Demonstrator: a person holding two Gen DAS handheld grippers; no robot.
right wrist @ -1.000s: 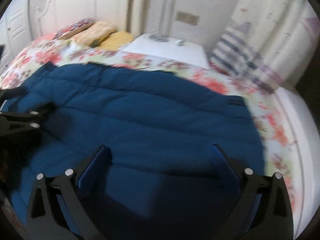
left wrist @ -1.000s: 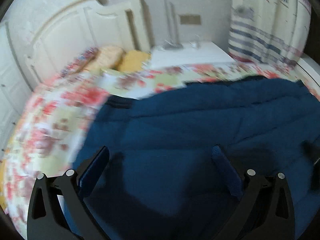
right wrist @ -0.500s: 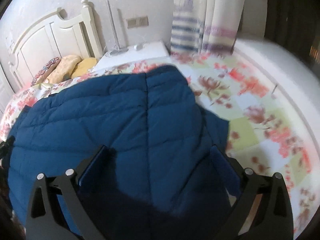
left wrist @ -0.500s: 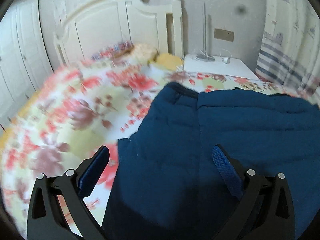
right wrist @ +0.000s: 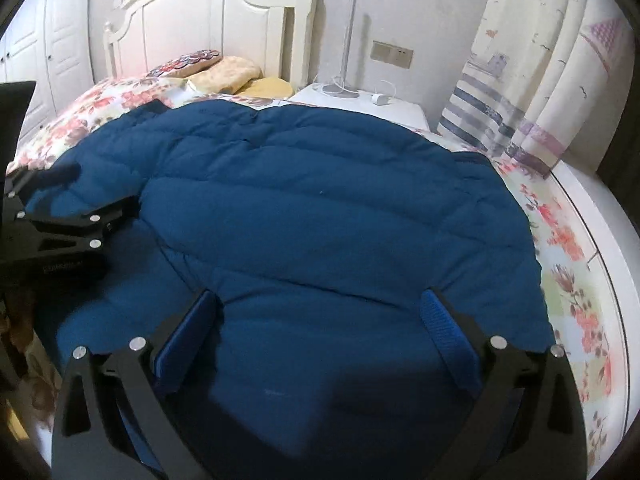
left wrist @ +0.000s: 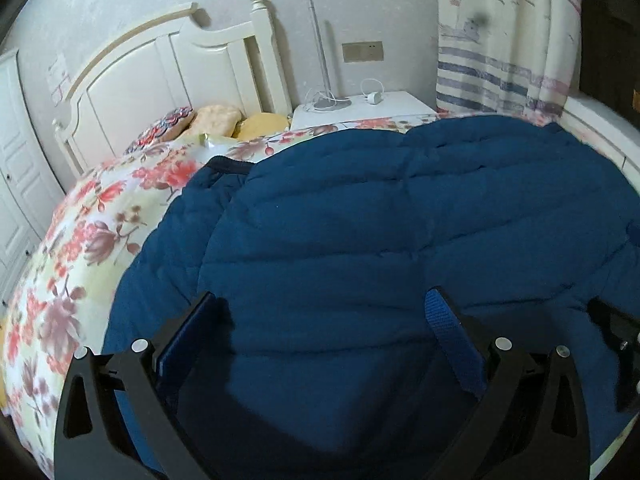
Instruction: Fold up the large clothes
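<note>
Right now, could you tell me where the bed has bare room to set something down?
Bare floral bedspread lies left of the blue jacket, toward the pillows, and a narrower strip lies right of it. The middle is crowded: the jacket and both open grippers.

A: Background, left wrist view?
B: Floral bedspread [left wrist: 92, 240] left, white headboard [left wrist: 168, 76] upper left, pillows [left wrist: 216, 120] below it. White nightstand [left wrist: 396, 106] top centre with lamp base [left wrist: 332, 102] and charger [left wrist: 375, 97].
A: Right side?
B: Striped curtain [left wrist: 496, 40] upper right, wall switch plate [left wrist: 362, 51] beside it. Wardrobe doors [right wrist: 52, 40] upper left of right wrist view.
</note>
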